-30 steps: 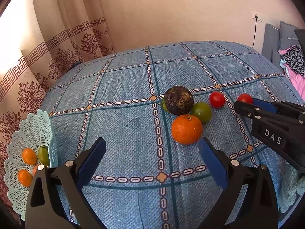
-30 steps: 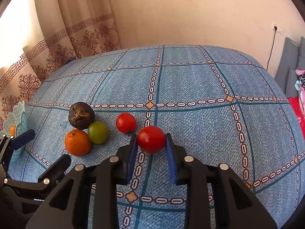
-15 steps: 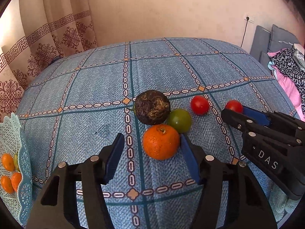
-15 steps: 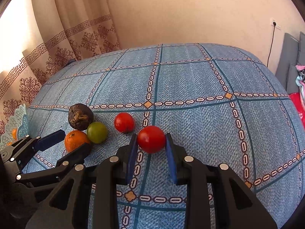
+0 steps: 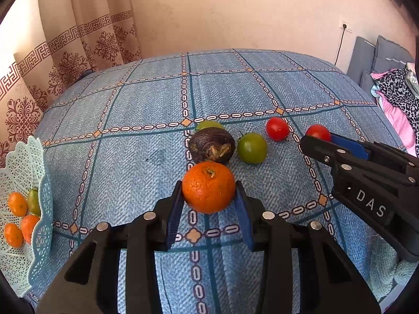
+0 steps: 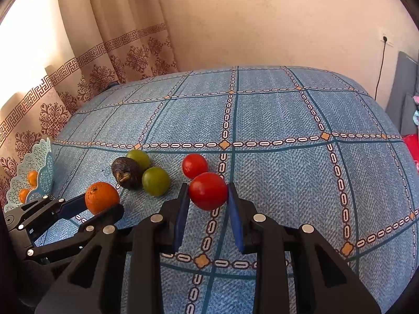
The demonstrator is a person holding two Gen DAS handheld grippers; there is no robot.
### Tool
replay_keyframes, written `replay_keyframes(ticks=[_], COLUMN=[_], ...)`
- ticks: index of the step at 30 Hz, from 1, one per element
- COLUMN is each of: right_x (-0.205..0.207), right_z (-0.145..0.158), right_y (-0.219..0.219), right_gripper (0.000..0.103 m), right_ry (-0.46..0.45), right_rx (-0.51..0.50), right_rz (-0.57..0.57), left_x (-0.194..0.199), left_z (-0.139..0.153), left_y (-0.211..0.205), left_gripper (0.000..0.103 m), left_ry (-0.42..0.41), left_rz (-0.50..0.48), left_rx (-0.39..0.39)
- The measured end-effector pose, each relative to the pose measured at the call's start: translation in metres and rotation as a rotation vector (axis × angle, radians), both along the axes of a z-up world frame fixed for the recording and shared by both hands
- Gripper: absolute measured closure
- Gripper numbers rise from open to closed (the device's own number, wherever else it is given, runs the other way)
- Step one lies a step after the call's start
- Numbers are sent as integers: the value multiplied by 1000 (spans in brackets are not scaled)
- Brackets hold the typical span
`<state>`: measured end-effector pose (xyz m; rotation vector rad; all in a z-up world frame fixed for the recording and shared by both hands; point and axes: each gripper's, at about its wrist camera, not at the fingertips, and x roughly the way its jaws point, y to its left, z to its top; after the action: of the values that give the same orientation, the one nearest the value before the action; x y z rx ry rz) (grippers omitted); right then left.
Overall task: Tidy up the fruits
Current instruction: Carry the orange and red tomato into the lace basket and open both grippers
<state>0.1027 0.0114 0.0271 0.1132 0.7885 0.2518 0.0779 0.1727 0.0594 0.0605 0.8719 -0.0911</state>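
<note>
Left tongs [image 5: 209, 204] clamped on the orange [image 5: 209, 187], which sits on the blue bedspread [image 5: 131, 136]; the dark wrinkled fruit [image 5: 212, 145] lies just behind it, touching or nearly so. Right tongs [image 6: 208, 201] clamped on a red tomato [image 6: 208, 191], with a second tomato [image 6: 194, 165] just behind. Two green fruits [image 6: 155, 181] flank the dark one. Mint lattice basket [image 5: 39, 225] at far left holds small oranges [image 5: 17, 204].

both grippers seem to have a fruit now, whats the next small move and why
Probably lift the left hand-held gripper slightly and carry the orange toward the lattice basket on the left. Its pads sit against both sides of the orange, which still seems to rest beside the dark fruit. The right hand-held gripper grips a red tomato and can wait its turn.
</note>
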Motion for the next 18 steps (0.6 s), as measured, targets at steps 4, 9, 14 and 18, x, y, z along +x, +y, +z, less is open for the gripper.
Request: replay_keyframes(ticks=[4, 9, 14, 18], right_x=[-7, -19, -27, -30], right_z=[5, 11, 16, 17], right_y=[9, 18, 26, 34], right_gripper=[74, 74, 74, 74], right_ry=[-16, -36, -49, -51], right_rx=[5, 19, 28, 27], right_rz=[23, 51, 78, 97], left_x=[-14, -33, -51, -63], left_z=[11, 21, 31, 39], left_y=[13, 31, 56, 72], left_gripper=[64, 64, 64, 64], left_ry=[-36, -73, -101, -128], left_rz=[34, 76, 128, 162], left_rx=[-12, -18, -39, -48])
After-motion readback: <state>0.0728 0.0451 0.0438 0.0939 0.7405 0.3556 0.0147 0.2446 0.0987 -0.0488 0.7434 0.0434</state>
